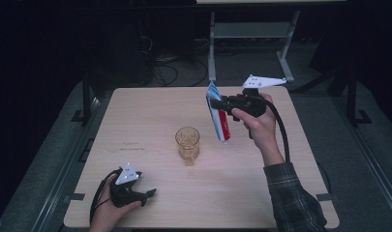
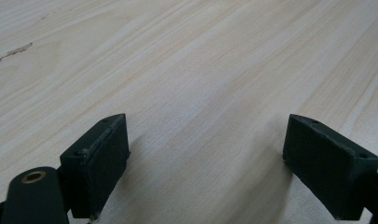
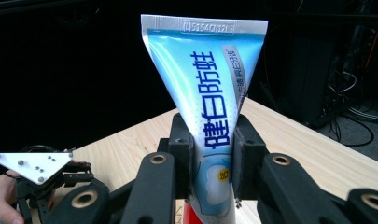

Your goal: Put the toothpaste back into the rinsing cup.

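Note:
A blue, white and red toothpaste tube (image 1: 218, 117) hangs above the table right of centre, cap end down, with my right gripper (image 1: 218, 103) shut on its upper part. In the right gripper view the tube (image 3: 210, 107) stands between the two black pads (image 3: 182, 154), its crimped end up. An amber glass cup (image 1: 188, 143) stands upright at the middle of the table, below and left of the tube. My left gripper (image 1: 150, 193) rests low at the table's front left corner, held in a hand. Its jaws stand wide apart over bare wood in the left gripper view (image 2: 205, 158).
The light wooden table (image 1: 150, 111) has dark floor all around it. A grey metal stand (image 1: 251, 34) and cables lie beyond the far edge. The left gripper's grey plate (image 3: 32, 165) shows at the lower left of the right gripper view.

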Motion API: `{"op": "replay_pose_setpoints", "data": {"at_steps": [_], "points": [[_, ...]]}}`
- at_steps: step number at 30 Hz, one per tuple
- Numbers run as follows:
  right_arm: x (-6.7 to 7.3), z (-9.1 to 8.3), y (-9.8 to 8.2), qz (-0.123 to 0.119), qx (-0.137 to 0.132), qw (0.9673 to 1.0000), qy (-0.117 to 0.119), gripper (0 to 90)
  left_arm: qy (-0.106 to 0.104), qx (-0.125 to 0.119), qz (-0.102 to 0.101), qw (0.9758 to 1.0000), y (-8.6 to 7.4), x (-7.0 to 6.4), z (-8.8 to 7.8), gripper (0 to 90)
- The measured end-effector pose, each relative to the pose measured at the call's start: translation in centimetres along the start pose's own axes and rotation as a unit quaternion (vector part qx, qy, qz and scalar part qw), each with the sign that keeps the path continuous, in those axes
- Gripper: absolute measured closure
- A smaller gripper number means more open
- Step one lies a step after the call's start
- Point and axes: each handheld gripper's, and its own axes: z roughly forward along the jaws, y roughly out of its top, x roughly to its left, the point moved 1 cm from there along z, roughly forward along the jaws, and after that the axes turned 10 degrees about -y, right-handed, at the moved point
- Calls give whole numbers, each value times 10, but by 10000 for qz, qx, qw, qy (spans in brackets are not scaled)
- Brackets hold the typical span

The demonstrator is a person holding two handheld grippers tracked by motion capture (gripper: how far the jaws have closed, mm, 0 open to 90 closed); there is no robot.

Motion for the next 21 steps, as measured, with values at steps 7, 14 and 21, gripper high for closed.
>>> {"op": "replay_pose_setpoints", "data": {"at_steps": [7, 14, 21], "points": [[5, 12, 8, -69, -32, 9999, 100, 730, -9, 9, 18, 10000, 0, 0, 0, 136], [13, 27, 15, -132, 2, 9998, 176, 729, -23, 10, 29, 10000, 0, -1, 0, 136], [22, 43, 19, -191, 46, 9995, 264, 729, -36, 16, 49, 10000, 0, -1, 0, 136]]}}
